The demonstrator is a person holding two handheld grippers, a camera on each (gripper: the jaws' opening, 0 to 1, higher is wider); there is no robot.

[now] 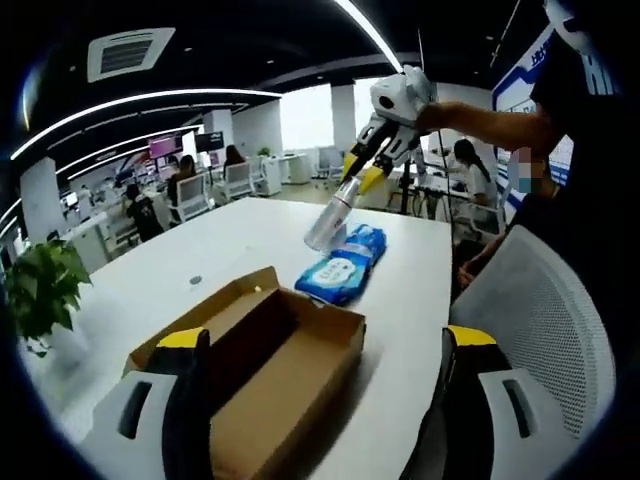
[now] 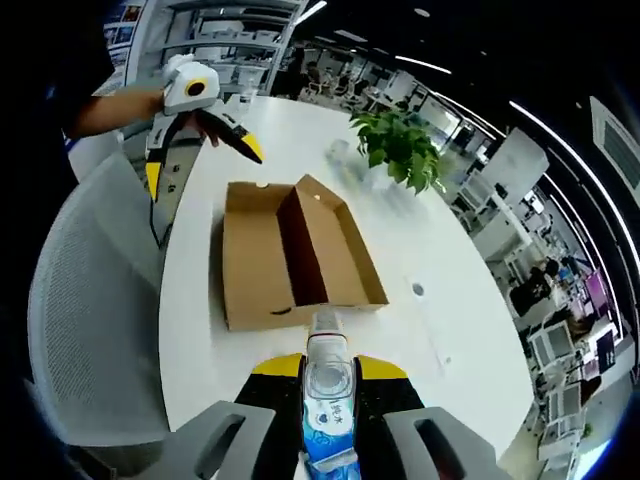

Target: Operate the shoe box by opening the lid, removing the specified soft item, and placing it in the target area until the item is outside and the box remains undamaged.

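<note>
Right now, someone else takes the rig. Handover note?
Right gripper: shut on the pack, held by its end above the table beside the box.
Left gripper: open, empty, near the box.
Done: lid open, box empty, pack out.
Left: set the pack down on the table and release. Box looks undamaged.

Bare table (image 2: 440,330) right of the open shoe box (image 2: 290,255); potted plant (image 2: 400,148) blocks upper right, chair (image 2: 90,310) crowds left.
</note>
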